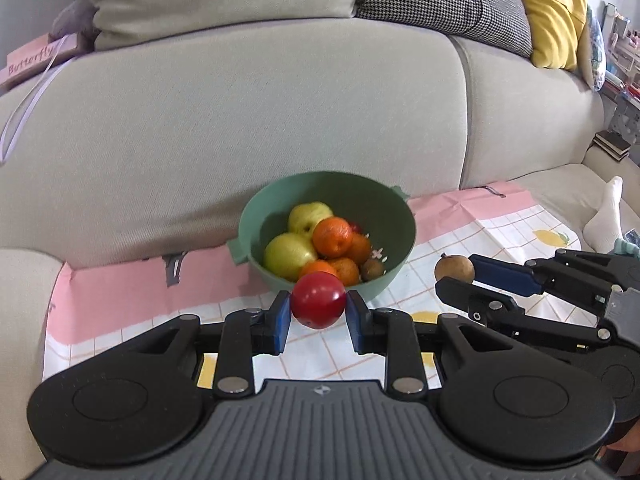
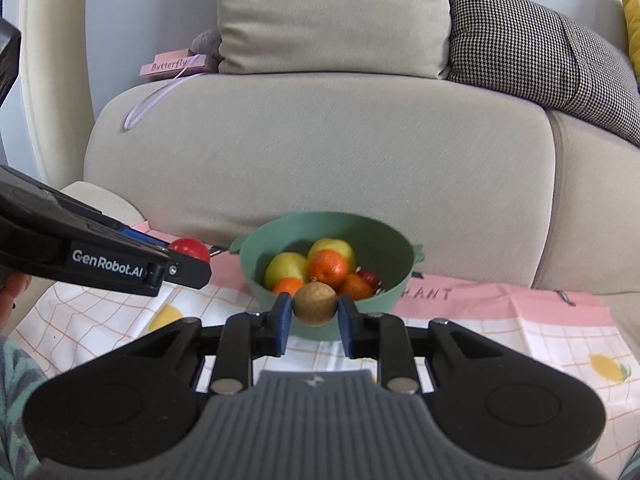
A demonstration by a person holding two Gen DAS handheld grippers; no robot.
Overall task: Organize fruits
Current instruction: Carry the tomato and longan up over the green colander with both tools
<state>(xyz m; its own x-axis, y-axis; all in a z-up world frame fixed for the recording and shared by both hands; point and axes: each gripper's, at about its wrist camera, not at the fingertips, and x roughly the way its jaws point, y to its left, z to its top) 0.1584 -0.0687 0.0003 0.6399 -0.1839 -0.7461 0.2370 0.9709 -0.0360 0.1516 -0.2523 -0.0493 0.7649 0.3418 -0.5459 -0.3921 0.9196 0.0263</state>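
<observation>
A: Left gripper (image 1: pixel 319 307) was clamped on a red fruit (image 1: pixel 318 305), blue pads pressing it from both sides. The fruit hung clear of the cloth (image 1: pixel 460 240), in front of the near rim of the green bowl (image 1: pixel 328 184).

B: Same on the other side. Right gripper (image 2: pixel 314 305) was shut on a brown fruit (image 2: pixel 315 303), also off the cloth and just short of the bowl's near rim. Pads sat at the widest part of the fruit, likely so a round thing would not squirt out.

A: Why was each fruit held up rather than slid along?

B: My guess: the bowl wall is tall, so each fruit had to clear the rim before dropping in.

A: Bowl contents: two yellow-green fruits (image 1: pixel 298 240), several oranges (image 1: pixel 333 237), something dark red at the back, a small brown one near the right wall. It was fairly full.

B: The bowl stood toward the cloth's far edge, close against the sofa cushion (image 1: pixel 248 120). The cushion probably stops it sliding back.

A: Risk: two grippers converging on one bowl could crowd each other. One at a time seemed wiser.

B: Agreed. Both fruits were still outside the bowl, so the sorting was not yet done.
</observation>
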